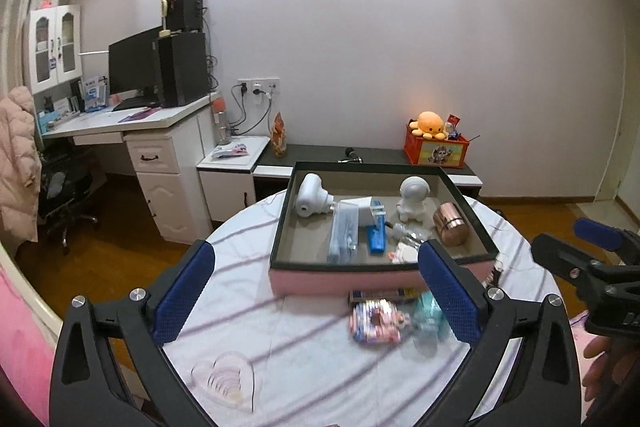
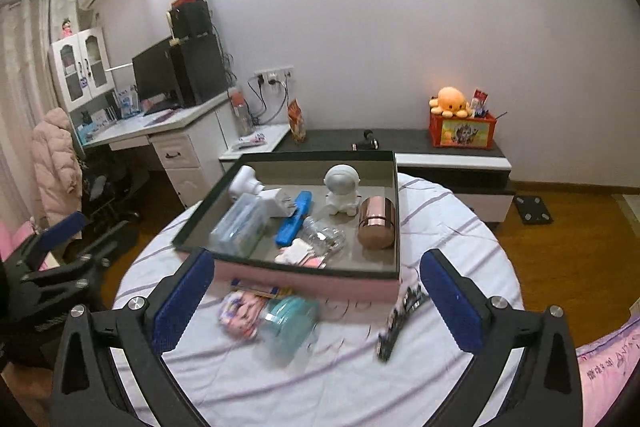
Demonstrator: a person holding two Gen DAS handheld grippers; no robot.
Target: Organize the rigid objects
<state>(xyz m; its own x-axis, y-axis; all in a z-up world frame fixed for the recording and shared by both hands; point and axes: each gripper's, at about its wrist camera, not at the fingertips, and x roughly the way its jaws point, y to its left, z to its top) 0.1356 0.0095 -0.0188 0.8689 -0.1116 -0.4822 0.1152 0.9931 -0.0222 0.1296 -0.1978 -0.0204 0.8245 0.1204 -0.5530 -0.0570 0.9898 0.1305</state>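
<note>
A pink box (image 1: 344, 277) with a dark rim stands on the round striped table (image 1: 248, 267). It holds a white astronaut figure (image 1: 414, 203), a copper tin (image 1: 450, 225), a blue case (image 1: 376, 241), a clear case (image 1: 343, 233) and a white camera-like item (image 1: 310, 199). In front of the box lie a pink patterned packet (image 1: 376, 321), a teal jar (image 1: 430, 319) and a dark comb (image 2: 400, 319); a clear heart dish (image 1: 226, 379) lies nearer. My left gripper (image 1: 316, 291) is open and empty above the table's near side. My right gripper (image 2: 316, 301) is open and empty too.
Beyond the table a low dark-topped cabinet (image 1: 360, 155) carries an orange crate (image 1: 436, 149) with a plush octopus. A white desk (image 1: 132, 123) with a monitor and an office chair (image 1: 68, 195) stand at the left. A hand (image 1: 600, 355) holds the other gripper at the right.
</note>
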